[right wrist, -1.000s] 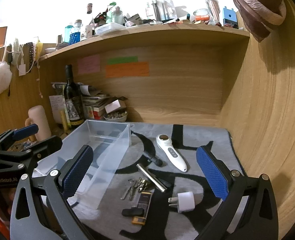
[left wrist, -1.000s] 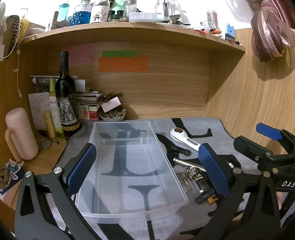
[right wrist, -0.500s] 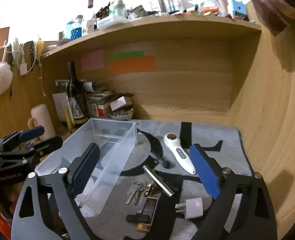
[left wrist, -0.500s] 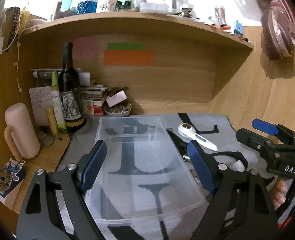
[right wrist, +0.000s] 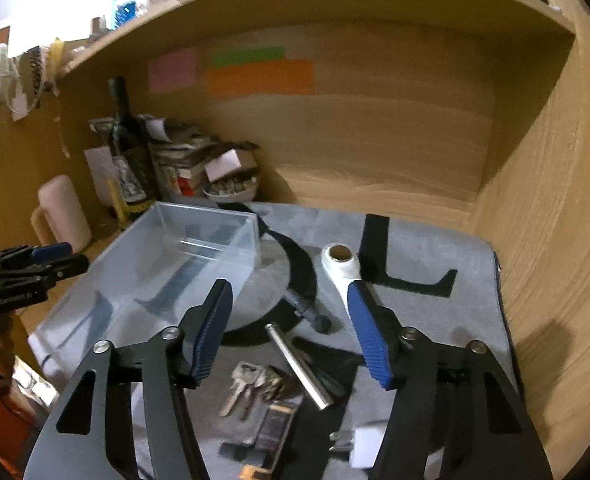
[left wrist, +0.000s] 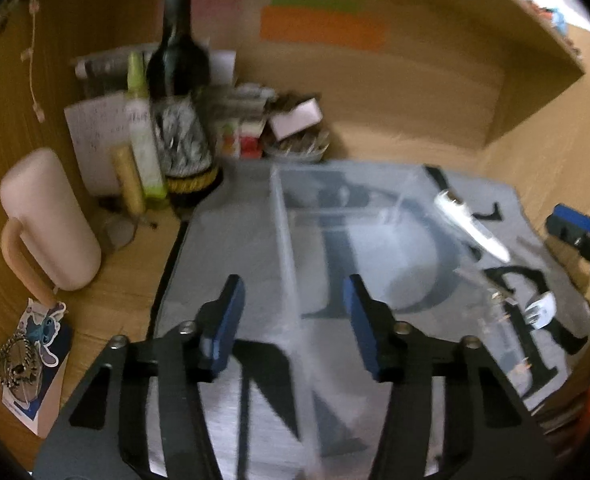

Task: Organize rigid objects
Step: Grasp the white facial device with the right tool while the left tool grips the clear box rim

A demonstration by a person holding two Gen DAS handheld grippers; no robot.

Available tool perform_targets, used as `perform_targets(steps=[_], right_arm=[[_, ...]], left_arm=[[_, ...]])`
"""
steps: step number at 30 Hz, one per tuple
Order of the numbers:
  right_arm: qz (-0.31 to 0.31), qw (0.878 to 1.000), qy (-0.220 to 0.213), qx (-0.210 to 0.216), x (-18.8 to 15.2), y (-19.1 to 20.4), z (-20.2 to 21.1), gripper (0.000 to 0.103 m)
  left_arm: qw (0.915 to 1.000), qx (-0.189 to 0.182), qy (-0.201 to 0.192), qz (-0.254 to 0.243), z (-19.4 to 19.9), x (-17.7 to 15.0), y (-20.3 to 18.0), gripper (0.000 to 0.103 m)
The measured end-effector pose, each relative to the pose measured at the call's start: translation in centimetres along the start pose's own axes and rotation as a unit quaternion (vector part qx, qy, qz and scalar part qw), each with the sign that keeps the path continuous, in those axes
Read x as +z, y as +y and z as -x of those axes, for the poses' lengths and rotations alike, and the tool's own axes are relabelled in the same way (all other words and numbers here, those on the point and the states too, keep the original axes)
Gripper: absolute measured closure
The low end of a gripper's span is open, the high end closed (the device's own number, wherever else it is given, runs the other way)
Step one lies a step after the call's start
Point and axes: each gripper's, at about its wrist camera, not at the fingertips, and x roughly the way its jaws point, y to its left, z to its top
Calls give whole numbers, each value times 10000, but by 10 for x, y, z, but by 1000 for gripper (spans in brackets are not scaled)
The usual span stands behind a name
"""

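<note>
The right gripper (right wrist: 289,326), empty jaws closing, hangs directly above the steel rod (right wrist: 299,366), whose long axis runs far-left to near-right.

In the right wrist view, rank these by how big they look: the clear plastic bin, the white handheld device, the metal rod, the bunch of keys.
1. Clear plastic bin, by far the largest.
2. White handheld device, though the right hand-held gripper hides its lower part.
3. Metal rod and bunch of keys: similar in apparent size, so unranked.
</note>
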Motion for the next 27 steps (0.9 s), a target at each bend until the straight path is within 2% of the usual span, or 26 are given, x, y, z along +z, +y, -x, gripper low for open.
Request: perform_targets(steps=[5, 6, 9, 13, 21, 27], right_arm=[[3, 9992, 394, -103, 7, -14, -30, 55], [-2, 9988, 468, -123, 7, -17, -35, 56], [-24, 9970, 762, -154, 9, -29, -56, 56], [-11, 9934, 1136, -161, 12, -40, -84, 56], [-8, 9840, 1782, -68, 23, -59, -142, 56], [-79, 9760, 2176, -20, 24, -66, -176, 56]], left_arm=[[9982, -176, 558, 110, -25, -2, 12, 71], [9973, -269, 670, 145, -29, -3, 13, 71], [9958, -434, 783, 180, -32, -4, 12, 77], [9951, -544, 808, 154, -33, -3, 8, 90], [9947, -508, 856, 256, -35, -1, 7, 93], [9950, -489, 855, 141, -35, 0, 7, 93]])
